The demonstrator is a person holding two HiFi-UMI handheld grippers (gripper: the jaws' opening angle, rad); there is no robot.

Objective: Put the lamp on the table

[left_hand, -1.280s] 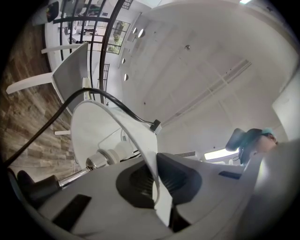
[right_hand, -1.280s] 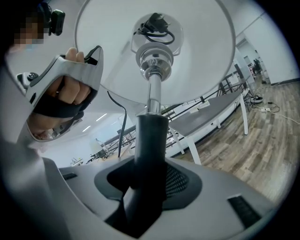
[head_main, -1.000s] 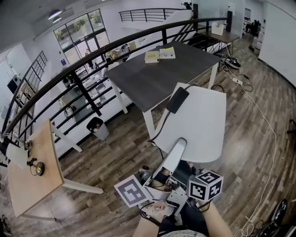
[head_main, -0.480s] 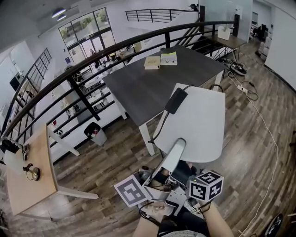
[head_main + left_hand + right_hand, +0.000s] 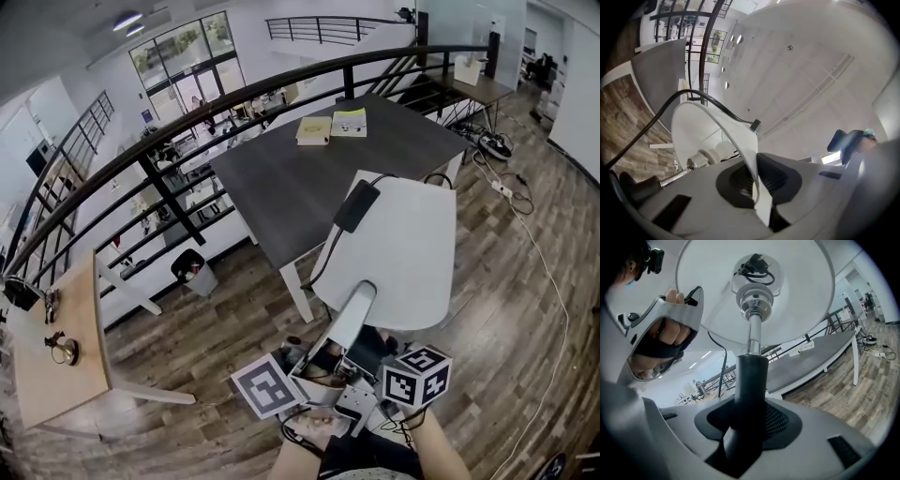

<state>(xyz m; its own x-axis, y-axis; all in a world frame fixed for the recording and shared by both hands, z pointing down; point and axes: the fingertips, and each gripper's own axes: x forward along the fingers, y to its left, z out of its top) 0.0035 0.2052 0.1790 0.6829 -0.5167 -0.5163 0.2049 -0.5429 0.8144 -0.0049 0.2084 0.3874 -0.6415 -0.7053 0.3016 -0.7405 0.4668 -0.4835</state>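
Lamp [image 5: 403, 253]: left hand-held gripper [image 5: 757, 183] pinches shade [image 5: 717, 136], right hand-held gripper [image 5: 747, 420] clamps stem [image 5: 750, 376]; I'd carry steady, set upright on table [image 5: 309, 169].

surface: dark table [image 5: 300, 183] | on it: 2 books [image 5: 312, 129], far end

The dark grey bench [image 5: 291, 178] ahead lies mostly bare. Two books [image 5: 330, 126] sit at its far edge, beside the black railing [image 5: 141, 161]. The white lampshade [image 5: 403, 253] covers the bench's near corner, possibly hiding more.
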